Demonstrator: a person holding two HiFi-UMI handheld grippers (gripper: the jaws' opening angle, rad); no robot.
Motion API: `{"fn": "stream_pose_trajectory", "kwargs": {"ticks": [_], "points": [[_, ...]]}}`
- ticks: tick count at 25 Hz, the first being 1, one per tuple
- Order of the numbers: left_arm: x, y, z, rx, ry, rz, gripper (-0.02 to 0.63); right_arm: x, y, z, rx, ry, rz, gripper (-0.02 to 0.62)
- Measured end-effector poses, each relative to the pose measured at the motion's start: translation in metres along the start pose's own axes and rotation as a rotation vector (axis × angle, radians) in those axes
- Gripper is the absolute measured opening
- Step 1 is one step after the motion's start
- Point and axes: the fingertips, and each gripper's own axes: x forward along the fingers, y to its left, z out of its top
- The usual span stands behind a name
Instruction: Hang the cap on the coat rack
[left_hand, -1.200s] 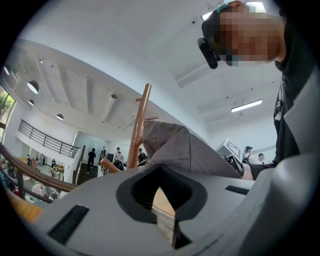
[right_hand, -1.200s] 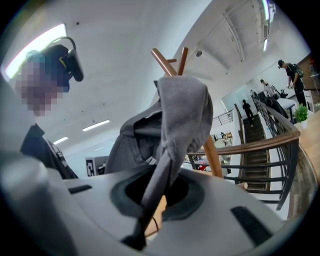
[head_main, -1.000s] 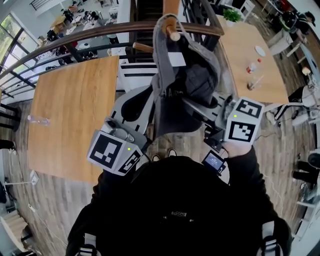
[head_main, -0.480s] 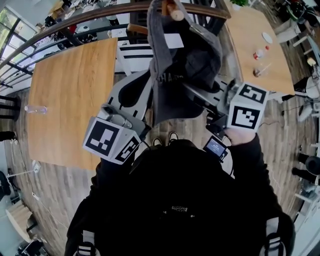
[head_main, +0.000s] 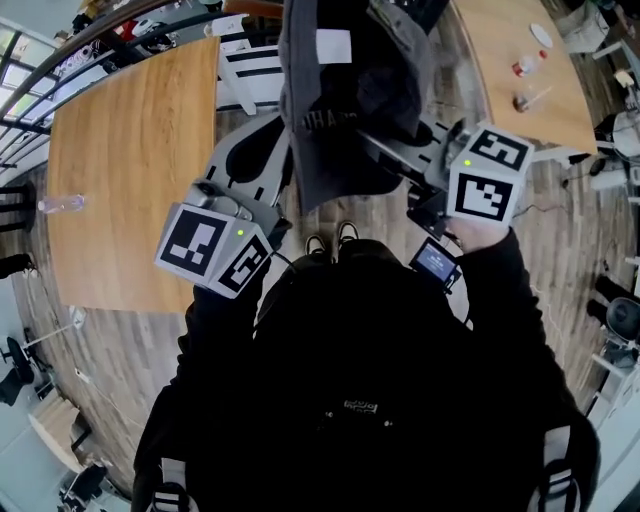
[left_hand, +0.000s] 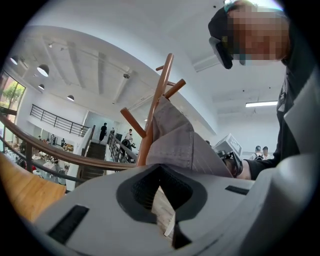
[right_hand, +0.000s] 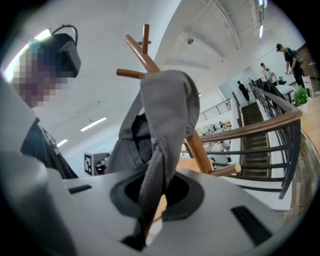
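open air above the coat rack (right_hand: 139, 51), its angled pegs and draped cap (head_main: 340, 90) ahead, wooden tables (head_main: 130, 160) flanking, railing (right_hand: 240, 130) behind

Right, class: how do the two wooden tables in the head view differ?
The left table carries only a clear bottle lying at its edge; the right table carries a white plate and a small bottle. The left table shows more of its top. Both are light wood.
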Motion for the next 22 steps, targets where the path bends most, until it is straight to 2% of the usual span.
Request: {"fn": "stream_pose_trajectory", "kwargs": {"ticks": [22], "points": [[0.013, 0.022, -0.011, -0.048, 0.021, 0.057, 0.006, 0.015, -0.016, 0.013, -0.027, -0.009, -0.014, 0.025]]}}
